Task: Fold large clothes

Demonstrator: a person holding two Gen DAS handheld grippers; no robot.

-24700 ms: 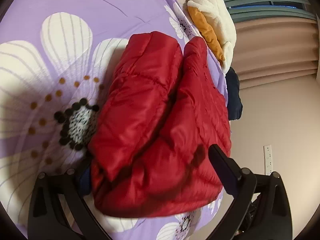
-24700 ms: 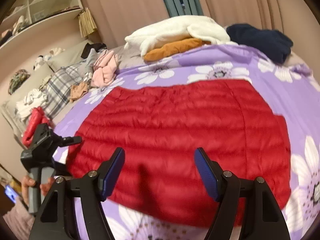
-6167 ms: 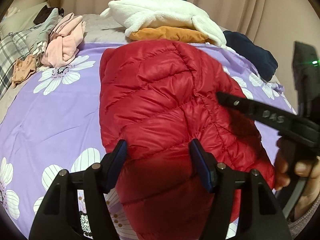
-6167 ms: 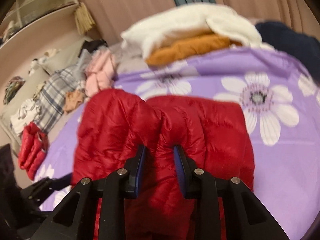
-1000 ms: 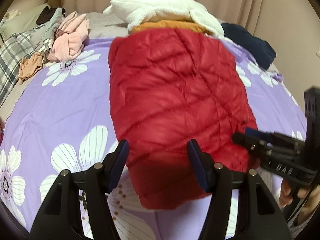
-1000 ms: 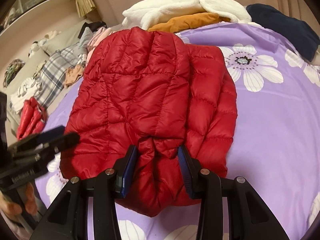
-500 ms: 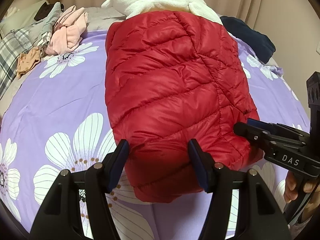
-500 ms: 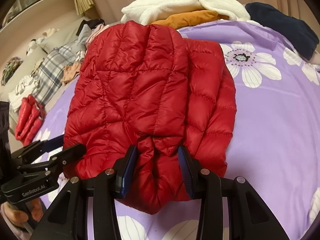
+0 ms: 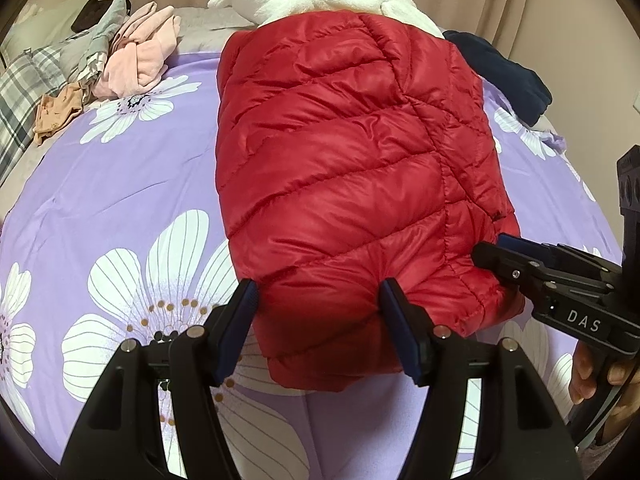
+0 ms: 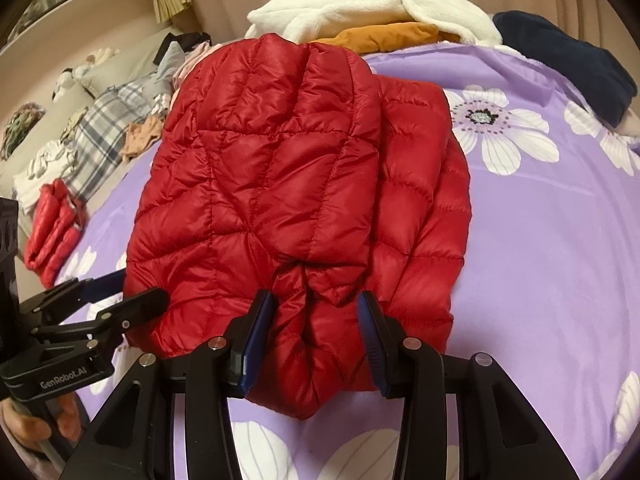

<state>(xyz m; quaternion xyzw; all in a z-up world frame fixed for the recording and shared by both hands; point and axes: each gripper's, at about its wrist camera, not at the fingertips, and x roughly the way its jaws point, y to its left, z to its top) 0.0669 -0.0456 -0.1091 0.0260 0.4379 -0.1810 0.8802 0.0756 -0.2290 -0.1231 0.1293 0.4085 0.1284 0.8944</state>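
Observation:
A red quilted puffer jacket (image 9: 352,168) lies folded into a thick bundle on the purple flowered bedspread (image 9: 120,184); it fills the middle of the right wrist view too (image 10: 288,184). My left gripper (image 9: 320,320) straddles the jacket's near edge, its jaws pressed against the puffy fabric. My right gripper (image 10: 316,332) is closed on a bunched fold at the jacket's near corner. Each gripper shows in the other's view, the right (image 9: 516,260) and the left (image 10: 120,300), both at the jacket's near edge.
A white fleece (image 10: 360,4) over an orange garment (image 10: 384,36) lies at the far end of the bed, with a navy garment (image 10: 568,60) to the right. Pink and plaid clothes (image 9: 136,56) sit far left. Another folded red jacket (image 10: 52,224) lies at the left edge.
Both grippers have carried the jacket's near end closer and a little higher, so the bundle looms larger and hides the orange garment in the left wrist view. The holds have not changed.

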